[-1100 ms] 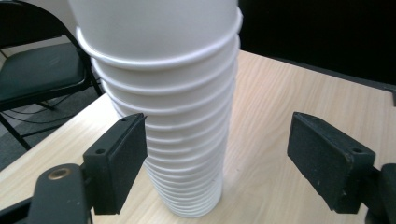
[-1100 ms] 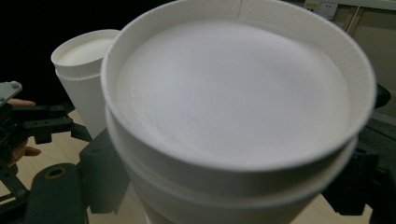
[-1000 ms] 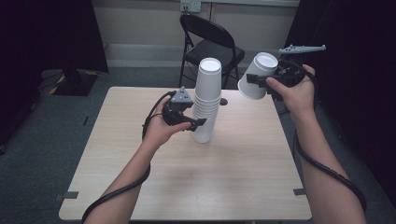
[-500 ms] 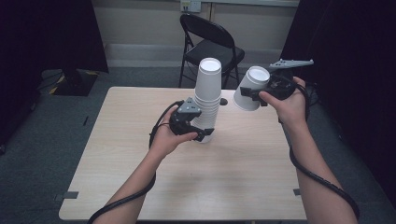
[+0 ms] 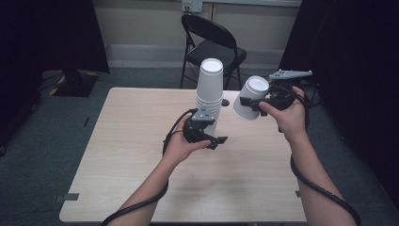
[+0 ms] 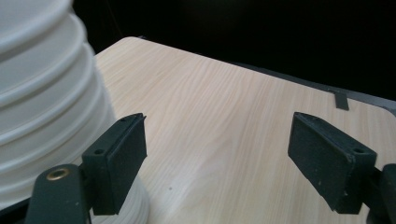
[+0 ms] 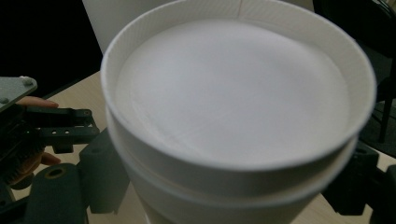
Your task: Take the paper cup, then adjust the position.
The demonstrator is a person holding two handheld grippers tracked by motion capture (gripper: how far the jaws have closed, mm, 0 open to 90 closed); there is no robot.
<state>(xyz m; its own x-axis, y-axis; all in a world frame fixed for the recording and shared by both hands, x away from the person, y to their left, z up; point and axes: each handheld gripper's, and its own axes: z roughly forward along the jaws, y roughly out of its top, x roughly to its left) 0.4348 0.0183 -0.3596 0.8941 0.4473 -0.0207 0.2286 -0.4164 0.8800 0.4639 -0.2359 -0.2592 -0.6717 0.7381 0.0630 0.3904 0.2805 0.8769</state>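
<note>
Right gripper [image 5: 258, 104] clamps ribbed white paper cup [image 5: 250, 98]; left gripper [image 5: 211, 139] gapes beside stack [image 5: 210, 89]

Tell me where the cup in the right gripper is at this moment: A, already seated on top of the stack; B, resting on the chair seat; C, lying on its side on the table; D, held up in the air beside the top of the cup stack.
D: the right gripper holds the cup tilted in the air, to the right of the stack of cups and apart from it.
</note>
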